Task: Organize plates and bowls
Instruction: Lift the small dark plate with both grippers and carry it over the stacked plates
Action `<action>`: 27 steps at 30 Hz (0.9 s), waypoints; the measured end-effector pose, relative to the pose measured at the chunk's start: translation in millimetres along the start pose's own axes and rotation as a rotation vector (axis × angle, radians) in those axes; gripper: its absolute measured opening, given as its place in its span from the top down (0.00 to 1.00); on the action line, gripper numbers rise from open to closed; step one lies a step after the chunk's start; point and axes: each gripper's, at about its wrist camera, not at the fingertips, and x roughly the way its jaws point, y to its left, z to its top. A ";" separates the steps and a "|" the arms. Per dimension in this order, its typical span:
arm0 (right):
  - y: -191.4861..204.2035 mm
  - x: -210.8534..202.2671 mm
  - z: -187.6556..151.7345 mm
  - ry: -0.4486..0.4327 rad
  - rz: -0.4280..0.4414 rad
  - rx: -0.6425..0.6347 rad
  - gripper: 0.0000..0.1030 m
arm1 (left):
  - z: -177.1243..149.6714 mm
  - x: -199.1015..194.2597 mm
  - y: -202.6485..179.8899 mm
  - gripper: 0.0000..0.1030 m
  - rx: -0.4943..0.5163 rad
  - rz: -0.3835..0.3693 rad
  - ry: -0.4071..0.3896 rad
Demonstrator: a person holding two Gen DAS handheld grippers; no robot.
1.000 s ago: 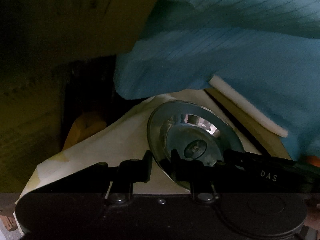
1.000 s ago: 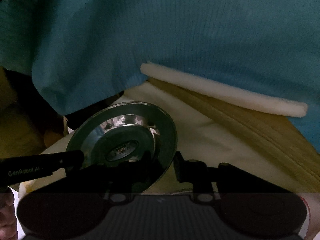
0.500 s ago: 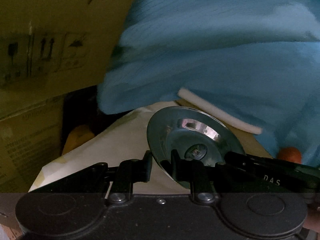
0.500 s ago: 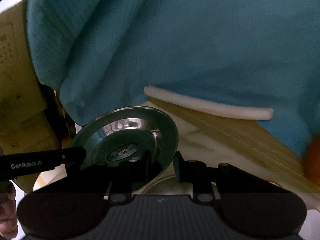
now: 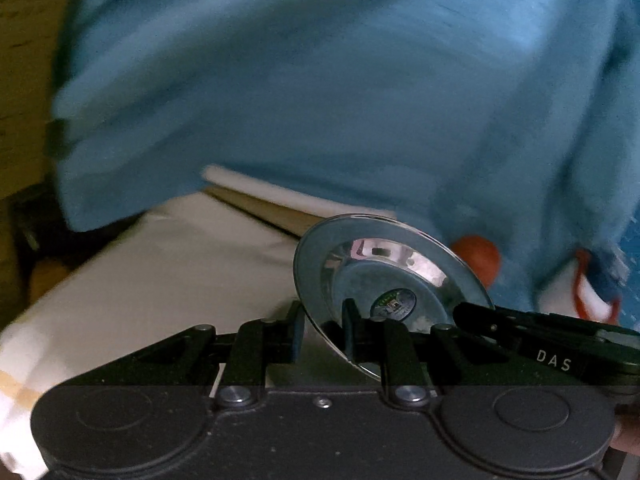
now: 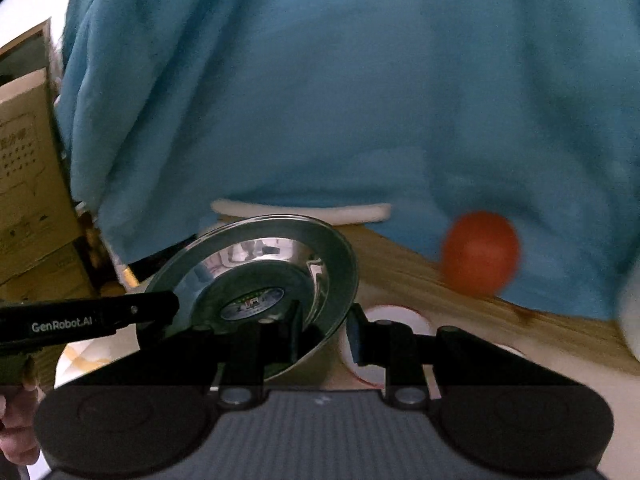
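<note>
Steel plate, tilted on edge with its stickered underside showing, sits at 5 o'clock in the left wrist view, its rim between the left gripper's parted fingers; contact is unclear. The right gripper likewise straddles the opposite rim, its left finger hidden behind the metal. Blurred blue clothing fills the background; an orange ball lies at 3 o'clock.
</note>
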 end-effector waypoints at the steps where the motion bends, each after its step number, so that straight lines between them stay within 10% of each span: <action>1: -6.6 -6.1 -2.9 -0.005 -0.015 0.013 0.74 | -1.6 2.0 -7.9 0.79 0.014 -0.019 0.006; 27: -86.3 -75.6 -103.9 0.058 -0.140 0.215 0.73 | -62.4 40.1 -79.8 0.77 0.261 -0.185 0.282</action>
